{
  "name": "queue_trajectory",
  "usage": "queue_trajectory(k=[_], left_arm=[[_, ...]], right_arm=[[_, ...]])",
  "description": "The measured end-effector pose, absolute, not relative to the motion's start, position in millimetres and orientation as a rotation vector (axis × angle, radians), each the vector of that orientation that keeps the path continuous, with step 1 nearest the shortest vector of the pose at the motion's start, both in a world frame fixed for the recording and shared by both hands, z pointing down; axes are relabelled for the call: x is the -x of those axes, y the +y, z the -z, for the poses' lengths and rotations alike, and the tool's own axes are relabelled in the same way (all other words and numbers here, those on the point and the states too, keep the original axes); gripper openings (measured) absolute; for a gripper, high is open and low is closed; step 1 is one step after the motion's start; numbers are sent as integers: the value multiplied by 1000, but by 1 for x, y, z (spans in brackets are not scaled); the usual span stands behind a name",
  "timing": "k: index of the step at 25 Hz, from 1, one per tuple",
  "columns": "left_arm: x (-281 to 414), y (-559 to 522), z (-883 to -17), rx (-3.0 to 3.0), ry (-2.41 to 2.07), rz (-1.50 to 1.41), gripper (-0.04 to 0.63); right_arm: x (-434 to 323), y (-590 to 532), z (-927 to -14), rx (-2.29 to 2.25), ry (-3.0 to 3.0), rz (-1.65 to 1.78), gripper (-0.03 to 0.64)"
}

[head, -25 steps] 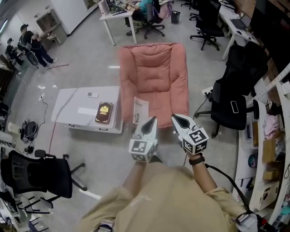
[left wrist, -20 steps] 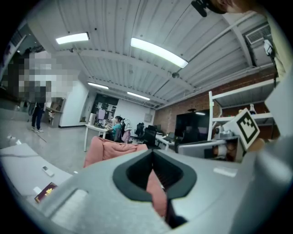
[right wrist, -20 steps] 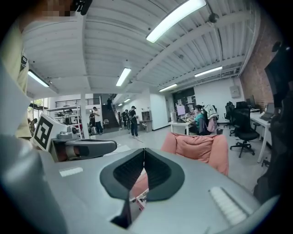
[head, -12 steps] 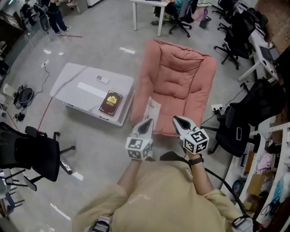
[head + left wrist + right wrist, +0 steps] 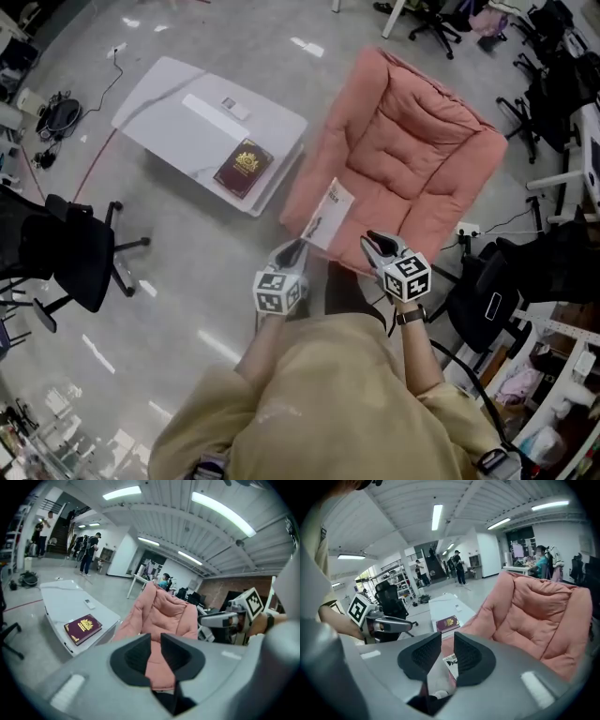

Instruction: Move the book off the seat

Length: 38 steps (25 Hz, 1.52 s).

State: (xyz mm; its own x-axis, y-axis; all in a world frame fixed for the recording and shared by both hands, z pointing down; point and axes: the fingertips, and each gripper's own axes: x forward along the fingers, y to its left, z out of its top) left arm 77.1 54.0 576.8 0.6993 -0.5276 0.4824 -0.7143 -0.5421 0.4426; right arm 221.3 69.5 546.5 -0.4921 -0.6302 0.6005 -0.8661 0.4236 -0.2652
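A thin white book [image 5: 329, 212] lies at the front edge of the pink cushioned seat [image 5: 412, 150]. My left gripper [image 5: 292, 251] hangs just below and left of the book, my right gripper [image 5: 374, 242] just right of it, neither touching it. Both jaws have just been opening and stand a narrow slit apart with nothing between them. In the left gripper view the left gripper [image 5: 156, 639] points at the seat [image 5: 161, 616]. In the right gripper view the book [image 5: 451, 661] shows beyond the right gripper [image 5: 447, 641].
A low white table [image 5: 187, 122] stands left of the seat with a maroon book [image 5: 243, 168] and a small remote [image 5: 232, 108] on it. Black office chairs stand at the left [image 5: 66, 253] and right [image 5: 487, 300]. Cables [image 5: 56, 112] lie on the floor.
Both grippers have sunk toward the seat's front edge, close to the white book. Their jaws, shut before, now show a narrow gap. The head view has swung, so seat and table look tilted.
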Motion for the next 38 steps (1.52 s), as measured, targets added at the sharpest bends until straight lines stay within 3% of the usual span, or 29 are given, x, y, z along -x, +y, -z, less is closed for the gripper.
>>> queue_trajectory(k=[9, 13, 19, 27, 33, 35, 38], left_arm=[[-81, 31, -722, -1840, -1004, -445, 221], [-89, 36, -783, -1685, -1017, -427, 313], [-99, 39, -870, -1556, -1036, -429, 394], [-107, 23, -939, -1505, -1087, -369, 390], [-115, 15, -952, -1550, -1114, -431, 271], [-113, 16, -955, -1540, -1136, -473, 175], [-113, 20, -953, -1538, -1100, -490, 131]], right_arm=[[-252, -31, -684, -825, -2179, -823, 165], [-258, -64, -759, -655, -2115, -816, 278], [-271, -107, -864, -481, -2092, -771, 336], [-254, -128, -945, -203, -2148, -733, 341], [-243, -125, -962, -71, -2136, -567, 260], [-242, -126, -963, -90, -2136, -564, 243], [-246, -130, -961, -159, -2146, -636, 194]])
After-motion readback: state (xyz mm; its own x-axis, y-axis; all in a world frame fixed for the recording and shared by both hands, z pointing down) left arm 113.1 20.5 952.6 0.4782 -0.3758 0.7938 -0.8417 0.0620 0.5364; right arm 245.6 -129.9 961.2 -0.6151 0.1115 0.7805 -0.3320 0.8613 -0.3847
